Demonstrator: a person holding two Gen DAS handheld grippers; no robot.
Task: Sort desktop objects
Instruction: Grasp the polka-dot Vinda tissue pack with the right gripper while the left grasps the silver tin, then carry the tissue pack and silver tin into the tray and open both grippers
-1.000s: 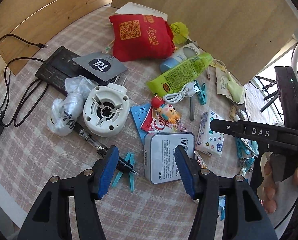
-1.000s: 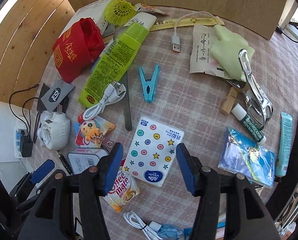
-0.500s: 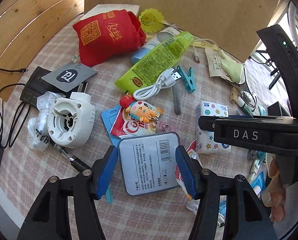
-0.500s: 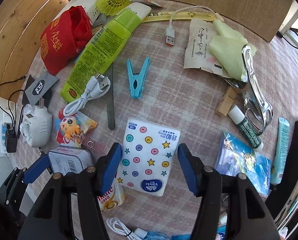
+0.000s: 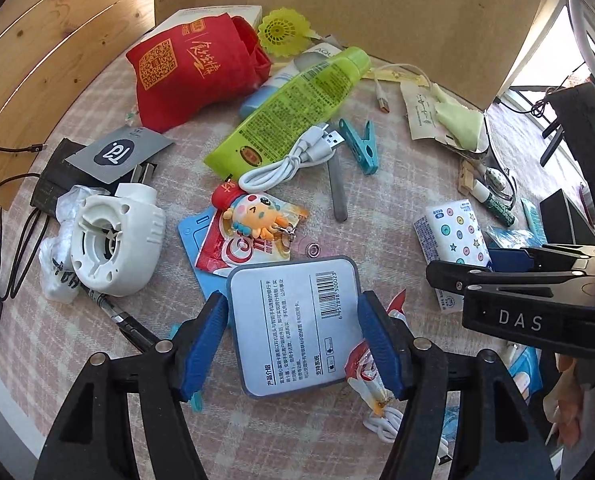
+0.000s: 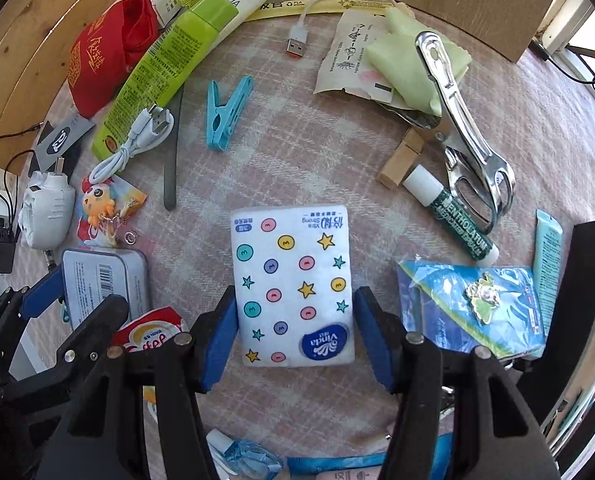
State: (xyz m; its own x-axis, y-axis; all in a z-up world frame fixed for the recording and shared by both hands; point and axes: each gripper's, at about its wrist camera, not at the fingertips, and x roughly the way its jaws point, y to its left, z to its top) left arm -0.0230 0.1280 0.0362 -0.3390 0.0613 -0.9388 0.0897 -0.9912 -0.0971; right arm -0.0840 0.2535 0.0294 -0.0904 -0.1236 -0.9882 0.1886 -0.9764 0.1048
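L gripper (image 5: 293, 336) is open, blue pads either side of the grey tin (image 5: 297, 320) w/ barcode label, tin between the tips on the checked cloth (image 5: 377, 208). R gripper (image 6: 293, 336) is open too, straddling the Vinda tissue pack (image 6: 293, 284). Coffee-mate sachet (image 6: 153, 336) lies just left of R gripper.

2 wrist fisheyes, close above the cluttered table (image 5: 97, 360), angled down, probably side by side, sharing tissue pack (image 6: 293, 286).

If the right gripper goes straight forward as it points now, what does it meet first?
Probably the tissue pack: it already lies between the open fingers of the right gripper. Contact is unclear.
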